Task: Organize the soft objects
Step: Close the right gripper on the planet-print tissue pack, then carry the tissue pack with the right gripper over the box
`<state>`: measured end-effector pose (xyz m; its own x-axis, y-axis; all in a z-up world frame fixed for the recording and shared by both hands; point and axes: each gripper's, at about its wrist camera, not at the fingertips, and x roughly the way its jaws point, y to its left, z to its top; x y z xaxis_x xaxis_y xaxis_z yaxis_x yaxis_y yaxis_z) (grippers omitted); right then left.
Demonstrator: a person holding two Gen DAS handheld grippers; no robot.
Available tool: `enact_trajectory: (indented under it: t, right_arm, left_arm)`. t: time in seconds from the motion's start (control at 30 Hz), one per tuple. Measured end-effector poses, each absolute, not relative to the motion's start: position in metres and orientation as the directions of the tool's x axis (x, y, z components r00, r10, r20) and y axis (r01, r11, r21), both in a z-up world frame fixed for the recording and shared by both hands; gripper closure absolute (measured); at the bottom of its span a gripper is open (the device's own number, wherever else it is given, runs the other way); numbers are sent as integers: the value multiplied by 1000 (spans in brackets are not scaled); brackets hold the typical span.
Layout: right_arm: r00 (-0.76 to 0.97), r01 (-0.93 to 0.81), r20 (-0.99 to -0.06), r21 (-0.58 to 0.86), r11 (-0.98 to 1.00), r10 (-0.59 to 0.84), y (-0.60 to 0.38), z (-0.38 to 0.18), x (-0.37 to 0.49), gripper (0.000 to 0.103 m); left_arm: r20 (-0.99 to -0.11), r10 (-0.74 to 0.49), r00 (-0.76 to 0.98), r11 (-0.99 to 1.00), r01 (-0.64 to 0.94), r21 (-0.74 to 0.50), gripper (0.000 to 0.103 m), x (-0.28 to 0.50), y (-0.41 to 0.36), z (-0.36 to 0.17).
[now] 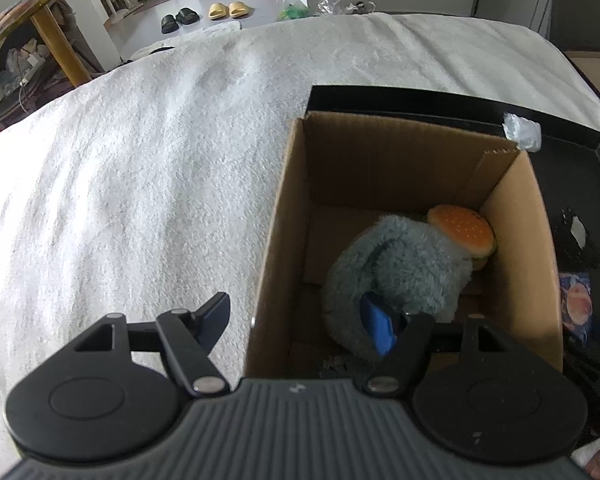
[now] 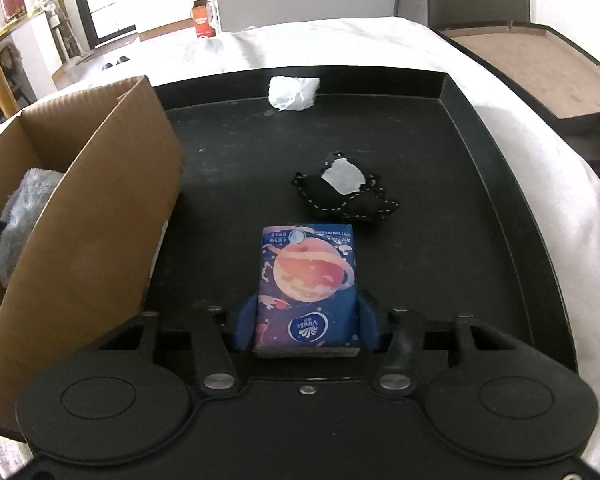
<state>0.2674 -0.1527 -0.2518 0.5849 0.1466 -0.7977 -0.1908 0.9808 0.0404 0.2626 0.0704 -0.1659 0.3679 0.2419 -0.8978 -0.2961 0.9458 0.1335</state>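
A cardboard box stands on the left part of a black tray. Inside it lie a grey-blue plush toy and a toy hamburger. My left gripper is open, its jaws astride the box's near left wall, one finger outside and the blue-padded one inside against the plush. My right gripper is shut on a blue tissue pack with a planet print, low over the tray. A black stitched pouch and a crumpled white wad lie farther back on the tray.
The tray rests on a white fluffy blanket. The box stands just left of the tissue pack. A second brown-lined tray is at the far right. Slippers and furniture are on the floor beyond.
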Motion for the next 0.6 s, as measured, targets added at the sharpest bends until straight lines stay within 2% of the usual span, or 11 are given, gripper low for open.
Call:
enact_trajectory:
  t: [0.6]
  right_arm:
    - [604, -178, -764, 148, 973, 227, -166, -207, 254, 53]
  left_arm:
    - [-900, 194, 391, 955, -285, 83, 33, 236, 73, -150]
